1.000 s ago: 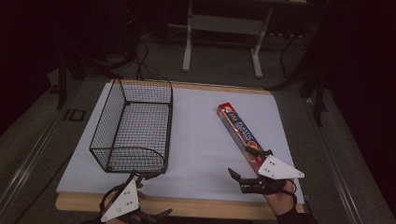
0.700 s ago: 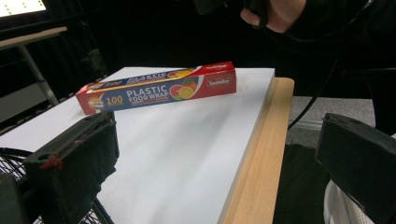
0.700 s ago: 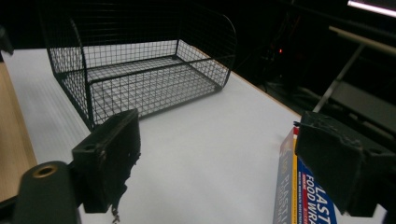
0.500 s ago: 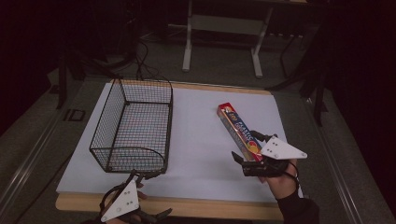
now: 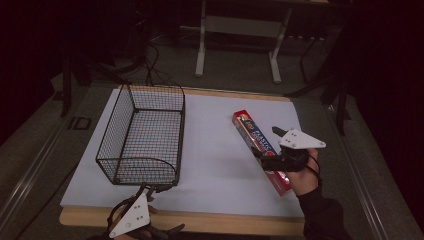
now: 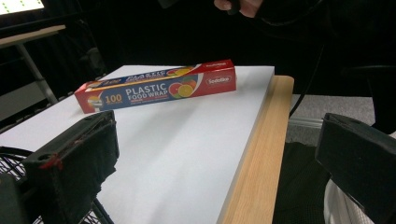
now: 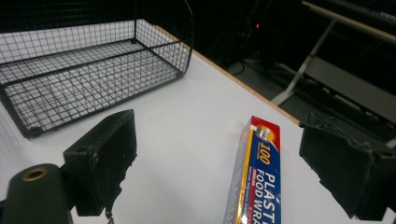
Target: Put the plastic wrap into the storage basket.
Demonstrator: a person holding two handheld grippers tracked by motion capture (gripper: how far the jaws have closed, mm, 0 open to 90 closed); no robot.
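Both jaws of the right gripper (image 5: pixel 267 161) stand wide apart above the plastic wrap box (image 5: pixel 260 150), gripping nothing; the box lies flat on the white table (image 5: pixel 215 150), right of the wire basket (image 5: pixel 142 135). By the table's near edge, the left gripper (image 5: pixel 150 192) is likewise spread and empty.

Red-and-blue wrap box (image 5: pixel 260 149), black wire basket (image 5: pixel 142 135)

Right gripper (image 7: pixel 224 154) jaws wide apart, plastic wrap box (image 7: pixel 256 172) btwn them, wire basket (image 7: pixel 88 60) beyond
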